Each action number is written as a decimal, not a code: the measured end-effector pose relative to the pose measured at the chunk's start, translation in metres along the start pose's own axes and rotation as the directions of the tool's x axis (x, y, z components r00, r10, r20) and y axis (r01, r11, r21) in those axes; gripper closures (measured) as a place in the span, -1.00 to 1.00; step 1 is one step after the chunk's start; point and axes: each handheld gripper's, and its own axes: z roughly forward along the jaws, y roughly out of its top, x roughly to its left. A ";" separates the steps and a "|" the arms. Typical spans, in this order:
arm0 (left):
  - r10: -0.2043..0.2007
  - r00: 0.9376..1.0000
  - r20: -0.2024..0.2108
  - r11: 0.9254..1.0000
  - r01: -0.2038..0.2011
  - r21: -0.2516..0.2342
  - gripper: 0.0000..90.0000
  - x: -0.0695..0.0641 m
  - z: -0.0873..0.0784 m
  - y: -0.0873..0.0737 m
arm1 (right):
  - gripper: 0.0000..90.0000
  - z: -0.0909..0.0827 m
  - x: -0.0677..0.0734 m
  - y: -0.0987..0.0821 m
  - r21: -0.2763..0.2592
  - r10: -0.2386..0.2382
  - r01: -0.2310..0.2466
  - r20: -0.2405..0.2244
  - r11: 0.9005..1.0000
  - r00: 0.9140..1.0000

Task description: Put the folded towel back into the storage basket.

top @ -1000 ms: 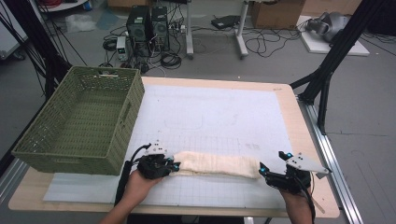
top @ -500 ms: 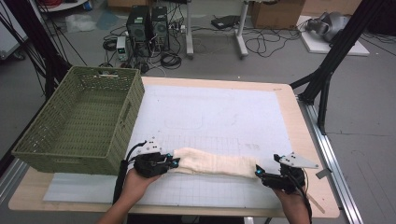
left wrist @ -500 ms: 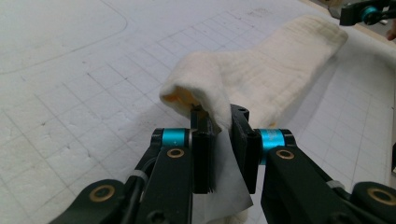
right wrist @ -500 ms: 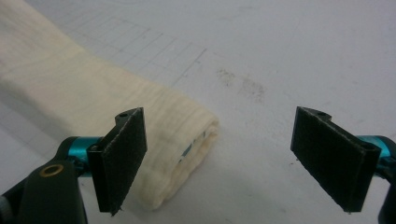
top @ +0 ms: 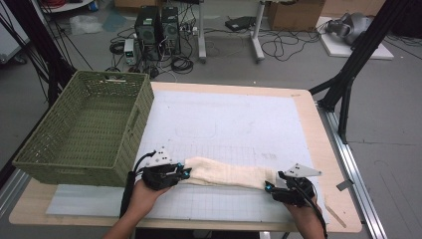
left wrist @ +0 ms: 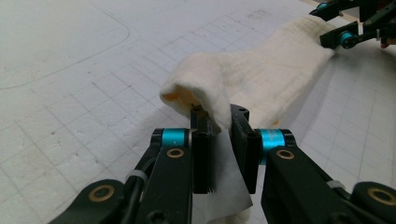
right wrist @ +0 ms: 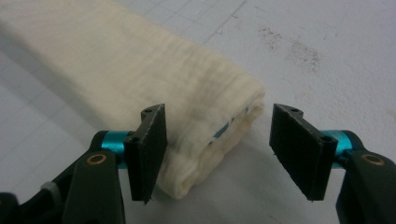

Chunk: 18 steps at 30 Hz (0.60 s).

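No text, label, brand, or number can be read anywhere. The white grid mat (top: 224,124) on the desk (top: 328,164) carries only faint ruled lines and curves, no lettering.

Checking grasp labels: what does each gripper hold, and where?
The left gripper pinches the folded cream towel at its end; the right gripper is open, holding nothing.

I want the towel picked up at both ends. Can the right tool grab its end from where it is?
Probably yes. The right tool is open with the towel end lying between its jaws, nothing blocking.
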 end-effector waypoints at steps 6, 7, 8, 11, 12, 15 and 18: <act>0.028 1.000 -0.002 1.000 -0.028 -0.010 0.78 -0.001 -0.001 -0.001 | 0.11 0.001 -0.003 0.000 0.010 0.045 -0.044 -0.072 0.999 0.996; 0.033 0.999 -0.002 0.999 -0.033 -0.010 0.78 -0.001 -0.001 -0.001 | 0.14 0.001 -0.004 0.000 0.009 0.050 -0.050 -0.076 0.999 0.996; 0.036 0.999 -0.002 0.999 -0.036 -0.008 0.78 -0.001 -0.001 -0.002 | 0.29 0.001 -0.004 0.001 0.017 0.054 -0.053 -0.089 0.998 0.995; 0.042 0.999 -0.005 0.999 -0.042 -0.009 0.78 -0.001 0.000 -0.002 | 0.58 0.001 -0.003 0.002 0.020 0.049 -0.047 -0.127 0.999 0.991; 0.042 0.999 -0.005 0.999 -0.042 -0.009 0.78 -0.001 -0.001 -0.002 | 0.66 0.001 -0.001 0.002 0.024 0.042 -0.039 -0.132 0.999 0.990; 0.044 0.999 -0.004 0.999 -0.044 -0.013 0.78 0.000 -0.002 -0.002 | 0.72 0.001 -0.001 0.003 0.031 0.045 -0.041 -0.144 0.999 0.989; 0.047 0.999 -0.002 0.999 -0.047 -0.023 0.78 -0.001 -0.003 -0.002 | 0.73 0.001 -0.003 0.003 0.021 0.038 -0.035 -0.156 0.999 0.987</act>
